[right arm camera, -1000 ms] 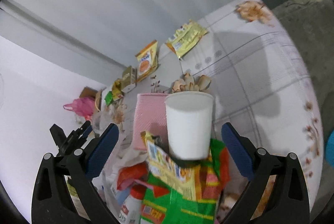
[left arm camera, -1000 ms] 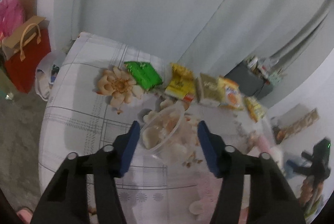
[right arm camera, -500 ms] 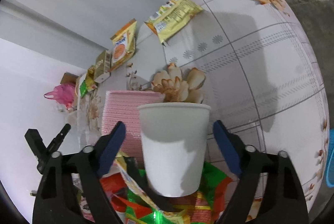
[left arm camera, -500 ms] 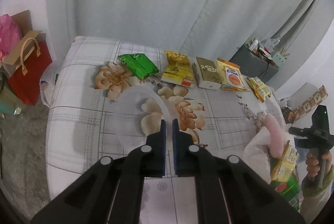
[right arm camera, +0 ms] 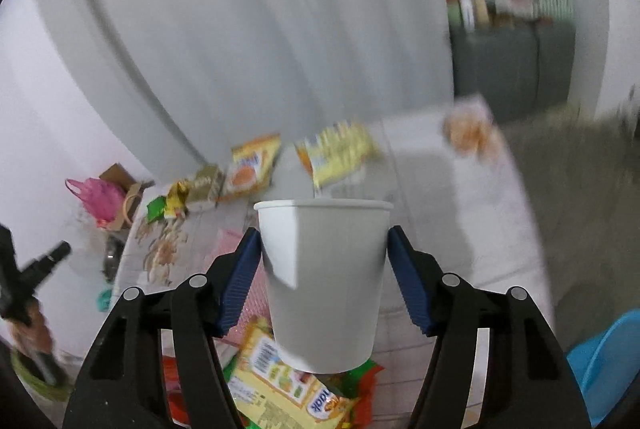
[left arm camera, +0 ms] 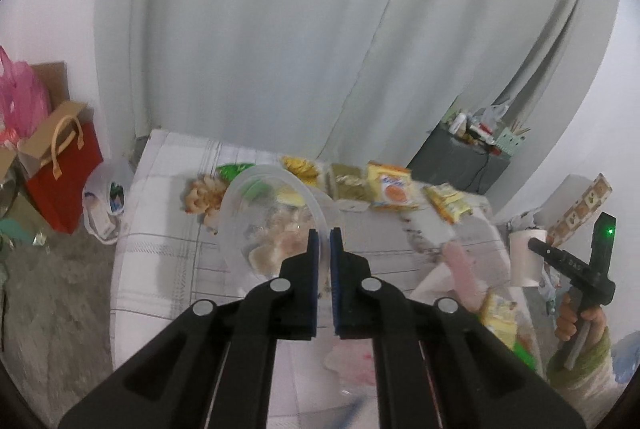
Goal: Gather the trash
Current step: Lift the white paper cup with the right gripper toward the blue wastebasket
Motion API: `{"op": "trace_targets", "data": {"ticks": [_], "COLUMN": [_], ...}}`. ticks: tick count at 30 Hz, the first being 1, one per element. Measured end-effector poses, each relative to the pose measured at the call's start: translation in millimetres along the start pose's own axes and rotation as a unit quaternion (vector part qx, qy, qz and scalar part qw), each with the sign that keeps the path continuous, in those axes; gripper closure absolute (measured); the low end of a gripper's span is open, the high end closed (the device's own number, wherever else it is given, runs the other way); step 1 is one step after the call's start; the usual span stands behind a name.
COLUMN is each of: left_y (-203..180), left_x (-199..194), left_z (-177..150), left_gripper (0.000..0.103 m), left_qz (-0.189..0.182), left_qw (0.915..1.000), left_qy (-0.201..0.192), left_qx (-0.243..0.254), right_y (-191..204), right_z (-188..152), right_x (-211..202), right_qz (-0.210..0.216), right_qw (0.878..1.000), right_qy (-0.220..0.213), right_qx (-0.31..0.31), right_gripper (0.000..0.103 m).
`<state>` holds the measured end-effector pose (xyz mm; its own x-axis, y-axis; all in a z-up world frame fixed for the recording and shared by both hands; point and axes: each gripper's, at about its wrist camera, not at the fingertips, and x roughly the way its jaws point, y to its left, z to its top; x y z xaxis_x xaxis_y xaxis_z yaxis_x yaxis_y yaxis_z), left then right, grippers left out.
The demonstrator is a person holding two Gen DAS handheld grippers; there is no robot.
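My left gripper (left arm camera: pixel 324 237) is shut on the rim of a clear plastic container (left arm camera: pixel 276 221) and holds it tilted above the table (left arm camera: pixel 168 241). My right gripper (right arm camera: pixel 324 241) is shut on a white paper cup (right arm camera: pixel 324 281), lifted above a pile of snack wrappers (right arm camera: pixel 280 381). The cup also shows at the right of the left wrist view (left arm camera: pixel 526 257). Several snack packets lie along the table's far edge: green (left arm camera: pixel 234 171), yellow (left arm camera: pixel 300 165), olive (left arm camera: pixel 348 181), orange-and-yellow (left arm camera: pixel 390 185) and yellow (left arm camera: pixel 444 199).
A red paper bag (left arm camera: pixel 64 169) and a white plastic bag (left arm camera: pixel 106 201) stand on the floor at left. A grey cabinet (left arm camera: pixel 460 157) is behind the table. A pink pack (left arm camera: pixel 462 269) lies near the wrapper pile. A blue tub (right arm camera: pixel 608 361) is at lower right.
My left gripper closed on the clear container's rim and lifted it off the table. My right gripper closed onto the white cup and raised it from the wrapper pile.
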<state>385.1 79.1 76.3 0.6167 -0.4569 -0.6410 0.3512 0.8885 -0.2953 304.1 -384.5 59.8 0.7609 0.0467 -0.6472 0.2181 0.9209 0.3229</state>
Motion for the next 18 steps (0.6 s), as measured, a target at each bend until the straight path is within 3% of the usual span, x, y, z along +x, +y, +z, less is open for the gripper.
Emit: {"op": "trace_targets", "data": {"ticks": [5, 10, 18], "left_y": [-40.2, -94.7, -208.0], "left_x": [-36.5, -57.1, -35.1], "left_z": [1.1, -5.8, -28.3], "left_gripper": [0.098, 0.098, 0.098], "left_qz": [-0.022, -0.065, -0.143], "left_qw": [0.999, 0.9961, 0.9839], "left_qy": [-0.026, -0.028, 0.045], "left_qx": [0.027, 0.053, 0.097], "right_y": [6.8, -12.8, -98.9], "right_z": [1.3, -10.6, -56.4], "right_x": [-59.6, -97.0, -159.6], "right_qz": [0.001, 0.012, -0.005], "right_qw": [0.995, 0.993, 0.991], "right_qy": [-0.087, -0.116, -0.119], "right_qx": [-0.046, -0.032, 0.056], "right_gripper": [0.042, 0.042, 0.042]}}
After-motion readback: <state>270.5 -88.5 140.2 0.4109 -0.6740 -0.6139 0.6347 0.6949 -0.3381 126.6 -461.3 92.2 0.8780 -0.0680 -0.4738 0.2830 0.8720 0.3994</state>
